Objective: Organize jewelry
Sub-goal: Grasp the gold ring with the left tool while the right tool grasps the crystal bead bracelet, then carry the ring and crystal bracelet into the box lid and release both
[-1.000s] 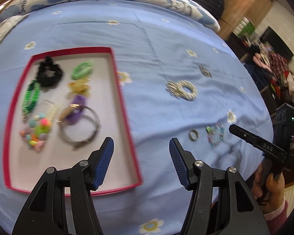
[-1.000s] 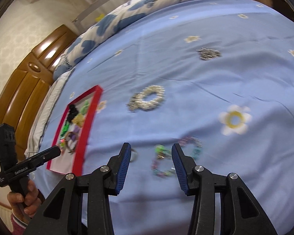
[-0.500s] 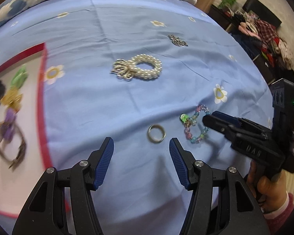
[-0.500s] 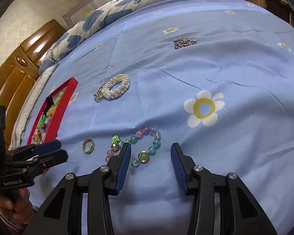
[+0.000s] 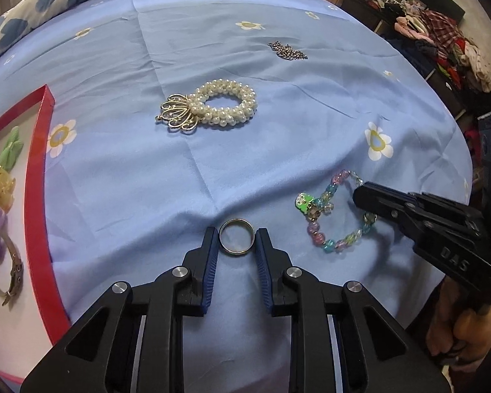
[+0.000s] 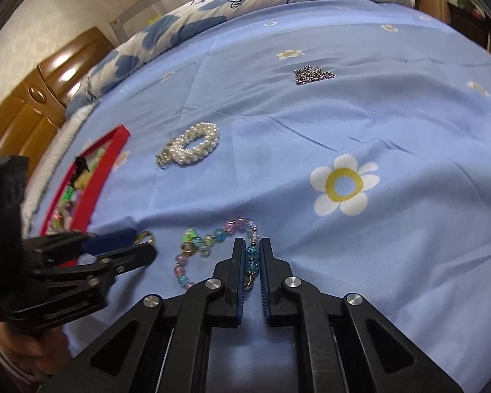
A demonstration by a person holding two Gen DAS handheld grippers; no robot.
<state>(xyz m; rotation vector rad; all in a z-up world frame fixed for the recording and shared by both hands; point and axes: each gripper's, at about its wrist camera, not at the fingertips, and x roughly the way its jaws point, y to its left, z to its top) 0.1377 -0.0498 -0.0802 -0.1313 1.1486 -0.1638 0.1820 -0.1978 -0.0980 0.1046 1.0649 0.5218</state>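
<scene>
- Bedspread [image 5: 232,150], light blue with white daisies, bearing the loose jewelry.
- Left tool [image 5: 237,234] pointed steeply down, jaws closing around gold ring [image 5: 236,236]; ring lying flat between blue pads [image 5: 212,255], both pads right at its rim, firm contact hard to tell.
- Right tool [image 6: 252,250] pressed together on beaded bracelet [image 6: 212,242], pinching a few blue beads between the fingertips, the rest of the strand trailing on the bedspread to the left.
- Same bracelet just right of the ring in the left wrist view, black tip of the right tool lying over its far side.
- Pearl bracelet [image 5: 212,106] with gold filigree charm farther up the bed, well apart from both tools.
- Small silver chain [image 5: 288,50] bunched beyond it.
- Red-rimmed tray [image 5: 37,177] at left edge, holding hair ties and clips.
</scene>
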